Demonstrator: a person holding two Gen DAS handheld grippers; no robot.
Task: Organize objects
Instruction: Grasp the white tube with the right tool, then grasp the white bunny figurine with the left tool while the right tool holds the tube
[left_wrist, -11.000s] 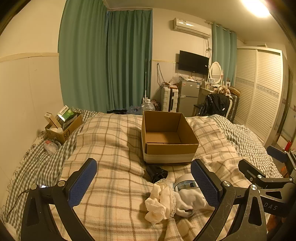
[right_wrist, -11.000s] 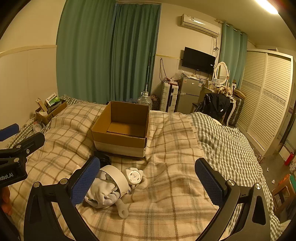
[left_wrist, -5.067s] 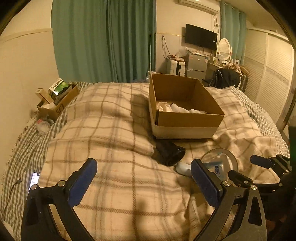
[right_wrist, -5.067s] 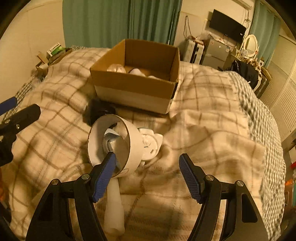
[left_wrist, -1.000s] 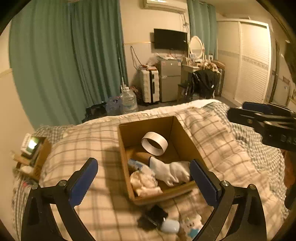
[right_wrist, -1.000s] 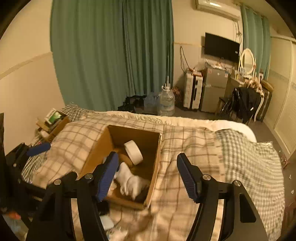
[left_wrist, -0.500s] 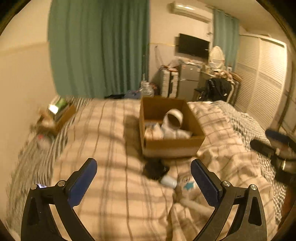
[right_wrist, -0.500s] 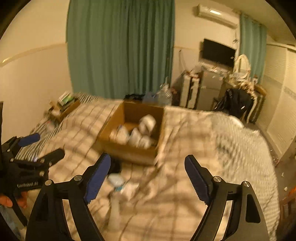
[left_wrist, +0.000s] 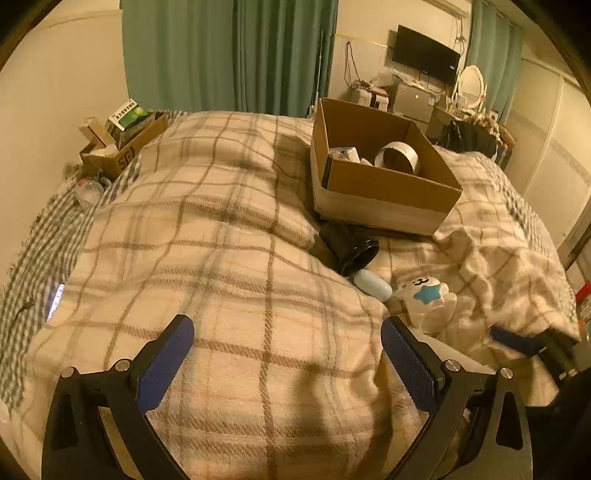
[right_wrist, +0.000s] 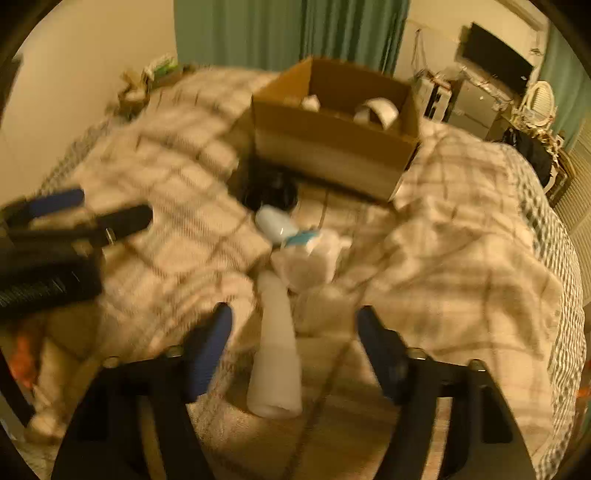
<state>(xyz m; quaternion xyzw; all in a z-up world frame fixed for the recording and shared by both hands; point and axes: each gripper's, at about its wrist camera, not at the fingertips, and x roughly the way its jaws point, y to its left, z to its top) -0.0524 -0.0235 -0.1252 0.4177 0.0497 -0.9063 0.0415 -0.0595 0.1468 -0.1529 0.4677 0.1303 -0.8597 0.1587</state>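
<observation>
The right gripper (right_wrist: 293, 341) is held with its fingers spread apart and nothing between the pads, and the white handle (right_wrist: 275, 347) of a toy-like thing lies on the bed (left_wrist: 221, 229) between them, pointing back toward the camera. This handle is judged to be the next thing to be picked up. The view is blurred, so the height above the blanket cannot be told. A good grasp would be made low on the handle's straight part, with the pads squared to its sides, and the soft blanket should be kept from being pinched along with it. A straight lift is advised, as the white figure with a blue star (left_wrist: 428, 295) appears joined to or resting at the handle's far end; which cannot be told.

The left gripper (left_wrist: 286, 362) is also released and empty, poised over bare plaid blanket, well apart from the loose things. The cardboard box (left_wrist: 380, 192) stands further up the bed and already holds a white tape ring (left_wrist: 397, 158) and other pale items. Just before the box lie a black cylinder (left_wrist: 351, 247) and, touching it or nearly so, a pale blue capsule (left_wrist: 371, 285). These two sit on the direct line to the box and would best be carried over
</observation>
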